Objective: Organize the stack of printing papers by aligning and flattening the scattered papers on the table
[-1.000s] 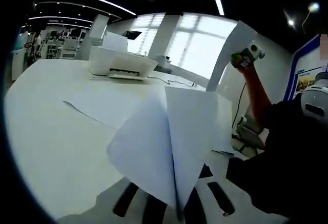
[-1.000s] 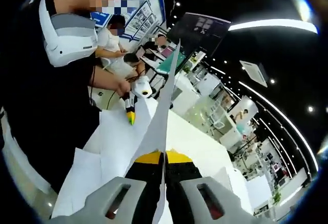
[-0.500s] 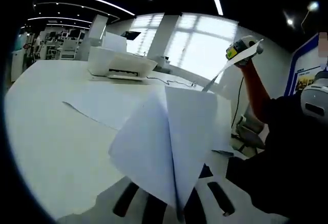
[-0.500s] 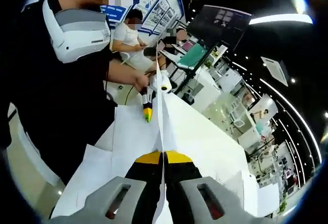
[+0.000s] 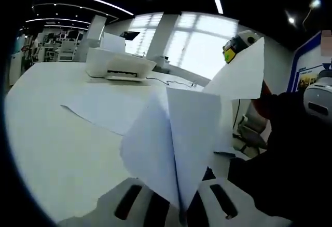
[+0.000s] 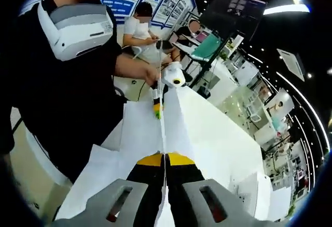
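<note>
My left gripper (image 5: pixel 179 210) is shut on the lower corner of a white sheet (image 5: pixel 174 138) that stands up bent along a crease above the white table (image 5: pixel 46 133). My right gripper (image 6: pixel 165 160) is shut on a second sheet (image 6: pixel 162 125), seen edge-on as a thin line. In the left gripper view the right gripper (image 5: pixel 233 47) is held high at the right, with that sheet (image 5: pixel 241 76) hanging from it face-on. In the right gripper view the left gripper (image 6: pixel 157 107) sits ahead in a hand. More sheets (image 6: pixel 132 133) lie flat on the table beneath.
A white printer (image 5: pixel 116 63) stands at the table's far side, with a loose sheet (image 5: pixel 101 110) lying in front of it. The person in black (image 6: pixel 67 92) stands at the table's edge. Other people (image 6: pixel 142 27) sit behind at desks.
In the left gripper view the right gripper's sheet has turned from edge-on to face-on and swung a little left. The left gripper's sheet keeps its place.
</note>
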The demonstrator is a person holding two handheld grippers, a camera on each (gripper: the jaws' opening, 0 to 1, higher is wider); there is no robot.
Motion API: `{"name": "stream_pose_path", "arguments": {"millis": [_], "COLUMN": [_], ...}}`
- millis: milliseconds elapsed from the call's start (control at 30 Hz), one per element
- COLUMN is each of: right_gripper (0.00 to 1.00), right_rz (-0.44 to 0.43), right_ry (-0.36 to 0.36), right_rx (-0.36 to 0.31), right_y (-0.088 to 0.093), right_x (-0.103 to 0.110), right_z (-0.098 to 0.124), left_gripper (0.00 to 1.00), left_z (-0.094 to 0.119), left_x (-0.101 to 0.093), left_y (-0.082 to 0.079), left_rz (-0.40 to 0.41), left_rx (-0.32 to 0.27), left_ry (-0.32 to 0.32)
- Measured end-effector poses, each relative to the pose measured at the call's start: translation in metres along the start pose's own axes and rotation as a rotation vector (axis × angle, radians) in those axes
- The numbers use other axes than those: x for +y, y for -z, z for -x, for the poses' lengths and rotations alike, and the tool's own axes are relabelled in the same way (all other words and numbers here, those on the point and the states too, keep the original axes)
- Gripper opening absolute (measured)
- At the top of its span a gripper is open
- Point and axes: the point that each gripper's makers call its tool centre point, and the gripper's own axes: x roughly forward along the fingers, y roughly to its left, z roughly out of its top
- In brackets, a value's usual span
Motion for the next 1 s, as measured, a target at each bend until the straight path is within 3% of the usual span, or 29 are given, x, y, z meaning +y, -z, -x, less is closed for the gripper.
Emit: {"name": "stream_pose_path", "arguments": {"millis": [467,1000], "right_gripper": [0.0,0.0], "right_rz": [-0.09,-0.125], "right_ry": [-0.005,0.009], "right_rx": [0.088,0.148], "right_y": [0.015,0.026], "right_x": [-0.015,-0.026], "right_z": [-0.028,-0.043], "left_gripper": [0.07,0.07], "left_z": [-0.003,-0.006], "left_x": [-0.004,-0.014], "left_y": [-0.002,-0.003], "left_rz": [-0.036,-0.082], "left_rx": [0.007,0.007], "left_ry": [0.017,0.04]}}
